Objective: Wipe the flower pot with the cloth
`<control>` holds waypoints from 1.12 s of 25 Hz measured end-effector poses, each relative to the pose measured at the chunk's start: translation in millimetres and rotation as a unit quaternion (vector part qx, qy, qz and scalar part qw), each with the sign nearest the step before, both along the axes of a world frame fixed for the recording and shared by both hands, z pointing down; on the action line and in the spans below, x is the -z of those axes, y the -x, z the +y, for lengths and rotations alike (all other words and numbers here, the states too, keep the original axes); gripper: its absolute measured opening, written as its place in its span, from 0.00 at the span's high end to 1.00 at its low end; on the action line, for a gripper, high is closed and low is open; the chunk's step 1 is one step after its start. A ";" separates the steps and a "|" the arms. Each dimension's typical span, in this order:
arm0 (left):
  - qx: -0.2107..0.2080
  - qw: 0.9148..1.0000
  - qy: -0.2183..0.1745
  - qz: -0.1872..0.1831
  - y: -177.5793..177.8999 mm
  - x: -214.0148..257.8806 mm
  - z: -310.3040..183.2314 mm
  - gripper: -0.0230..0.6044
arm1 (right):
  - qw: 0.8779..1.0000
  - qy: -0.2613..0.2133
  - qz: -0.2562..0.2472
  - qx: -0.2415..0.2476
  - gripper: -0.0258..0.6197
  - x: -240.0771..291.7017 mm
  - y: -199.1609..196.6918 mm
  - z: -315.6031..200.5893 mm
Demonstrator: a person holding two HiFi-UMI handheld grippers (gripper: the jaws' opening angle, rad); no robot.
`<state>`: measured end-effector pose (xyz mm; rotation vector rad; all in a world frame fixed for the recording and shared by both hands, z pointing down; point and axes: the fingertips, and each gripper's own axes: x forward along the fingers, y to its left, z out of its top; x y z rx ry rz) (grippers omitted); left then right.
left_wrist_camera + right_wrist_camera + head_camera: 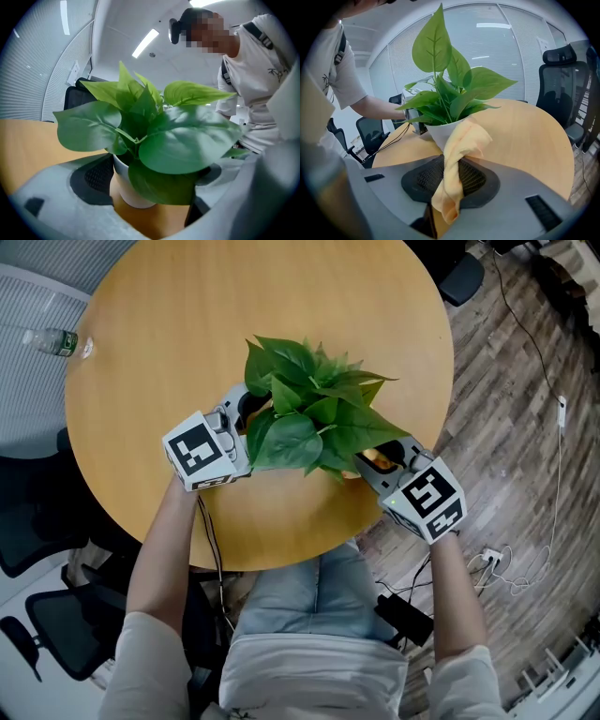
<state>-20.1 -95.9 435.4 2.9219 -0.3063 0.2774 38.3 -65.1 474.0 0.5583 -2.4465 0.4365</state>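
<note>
A white flower pot (131,187) with broad green leaves (314,413) stands on the round wooden table (187,315), near its front edge. My left gripper (246,418) straddles the pot from the left. Its left pad (93,180) touches the pot's wall, and leaves hide the right side. My right gripper (380,463) comes in from the right, shut on an orange cloth (459,150). The cloth's bunched upper end rests against the pot's (440,133) wall. In the head view the leaves cover the pot almost wholly, and only a bit of the cloth (378,459) shows.
A plastic water bottle (56,341) lies by the table's far left edge. Black office chairs (37,521) stand at the left, and another chair (562,89) stands beyond the table. Cables (525,559) and a power strip lie on the wooden floor at the right.
</note>
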 end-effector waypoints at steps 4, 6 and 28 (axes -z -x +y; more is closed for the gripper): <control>0.006 1.000 0.001 0.004 0.6 -0.7 0.0 0.19 | 1.000 -0.001 0.001 -0.010 0.83 2.0 -8.3 -5.1; 0.016 1.000 0.002 0.001 -0.4 -0.9 0.1 0.20 | 1.000 -0.007 0.009 -0.023 0.83 2.7 -17.6 -13.2; 0.197 0.980 0.023 -0.021 -17.0 -3.6 -0.9 0.20 | 0.996 -0.078 0.031 0.034 0.83 12.3 -7.0 -36.9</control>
